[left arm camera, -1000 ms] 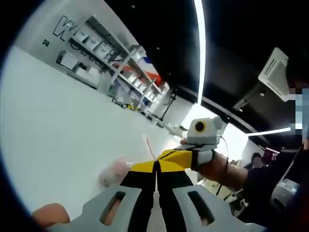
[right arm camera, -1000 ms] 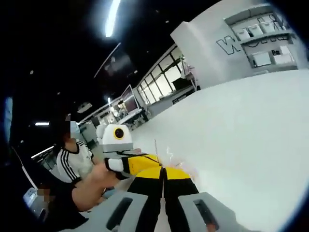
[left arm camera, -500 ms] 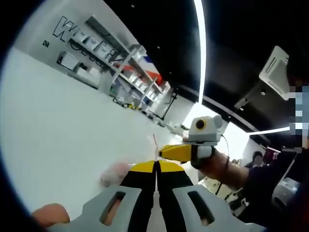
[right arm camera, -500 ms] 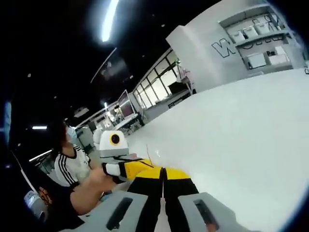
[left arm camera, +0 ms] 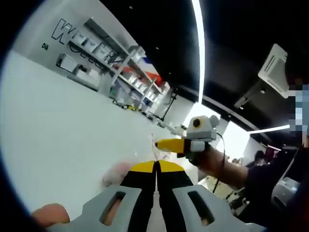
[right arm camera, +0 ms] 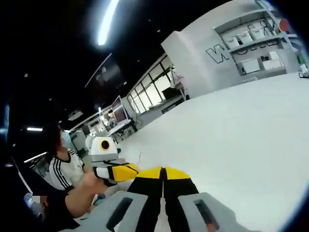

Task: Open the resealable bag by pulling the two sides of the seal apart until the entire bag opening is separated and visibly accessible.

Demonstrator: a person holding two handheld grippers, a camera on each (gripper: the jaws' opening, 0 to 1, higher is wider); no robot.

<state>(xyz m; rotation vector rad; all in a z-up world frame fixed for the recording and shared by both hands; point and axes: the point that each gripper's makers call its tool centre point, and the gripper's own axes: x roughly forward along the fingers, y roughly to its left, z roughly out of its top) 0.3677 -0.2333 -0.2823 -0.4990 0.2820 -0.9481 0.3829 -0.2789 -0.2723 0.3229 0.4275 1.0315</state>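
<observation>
The resealable bag (left arm camera: 153, 151) is clear and hard to make out. A thin strip of it with a reddish seal line stretches between the two yellow jaw tips, and a pinkish blur (left arm camera: 116, 173) hangs below it, above the white table (left arm camera: 63, 130). My left gripper (left arm camera: 156, 166) is shut on the bag's near side. My right gripper (left arm camera: 159, 144), held in a hand, comes in from the right just above it, shut on the other side. In the right gripper view my right gripper (right arm camera: 163, 170) is shut. The left gripper (right arm camera: 135, 170) lies to its left with the bag's edge (right arm camera: 140, 157) rising beside it.
The white table (right arm camera: 241, 130) spreads wide under both grippers. Shelves with boxes (left arm camera: 130, 72) and a lettered wall (right arm camera: 227, 48) stand behind it. A person in a striped shirt (right arm camera: 63, 170) sits at the left. A fingertip (left arm camera: 48, 215) shows beside my left gripper.
The two grippers have drawn apart: the right gripper's tip rose away from the left one's, and the left gripper slid further left in the right gripper view. Both stay shut.
</observation>
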